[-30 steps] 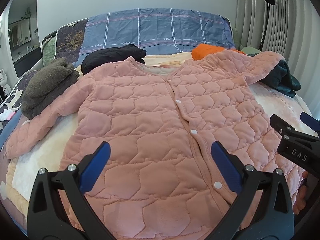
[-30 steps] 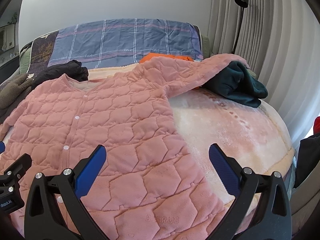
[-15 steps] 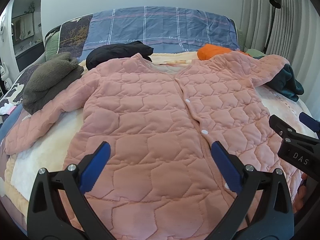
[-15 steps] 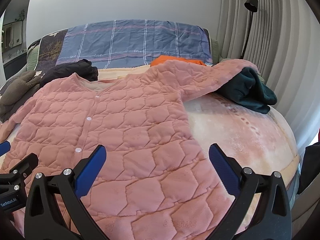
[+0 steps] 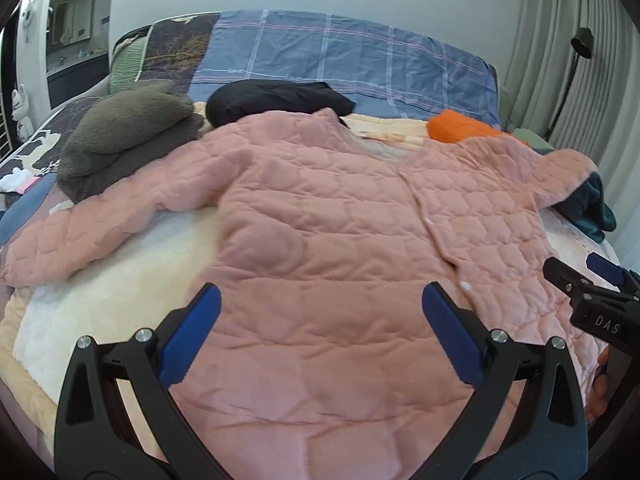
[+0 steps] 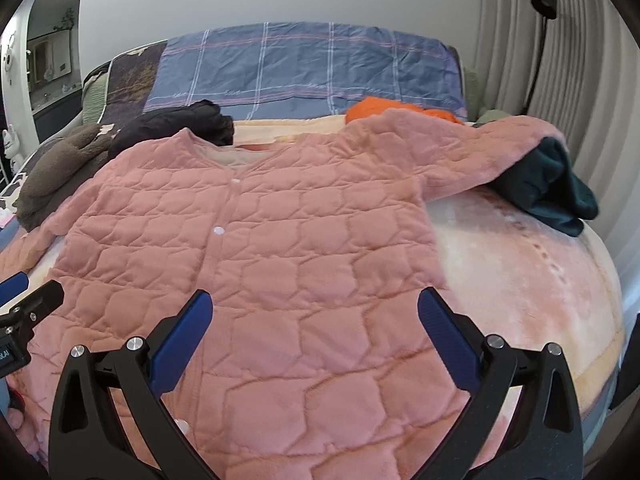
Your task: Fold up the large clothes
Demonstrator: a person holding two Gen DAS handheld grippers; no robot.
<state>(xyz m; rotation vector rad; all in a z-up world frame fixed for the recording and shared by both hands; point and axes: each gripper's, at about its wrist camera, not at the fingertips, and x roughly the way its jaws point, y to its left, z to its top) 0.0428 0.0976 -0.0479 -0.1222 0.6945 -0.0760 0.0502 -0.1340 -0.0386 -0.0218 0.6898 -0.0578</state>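
A pink quilted jacket [image 5: 340, 216] [image 6: 280, 232] lies flat and face up on the bed, buttoned down the front, both sleeves spread out. Its left sleeve [image 5: 80, 232] reaches toward the bed's left side. Its right sleeve [image 6: 480, 152] drapes over a dark teal garment [image 6: 552, 184]. My left gripper [image 5: 320, 312] hovers open over the jacket's lower left part, nothing between its blue pads. My right gripper [image 6: 316, 312] hovers open over the lower right part, also holding nothing. Each gripper shows at the edge of the other's view.
Other clothes ring the jacket: a grey fleece pile [image 5: 124, 136], a black garment [image 5: 276, 100], an orange one [image 5: 456, 124] and the teal one [image 5: 592, 208]. A blue plaid pillow [image 6: 304, 64] lies at the bed's head. A cream blanket [image 6: 520, 272] covers the bed; curtains [image 6: 580, 80] hang at right.
Both grippers have drawn back and swung a little left, so the jacket looks farther off and more of its left sleeve shows. The jacket has not moved and both grippers stay open.
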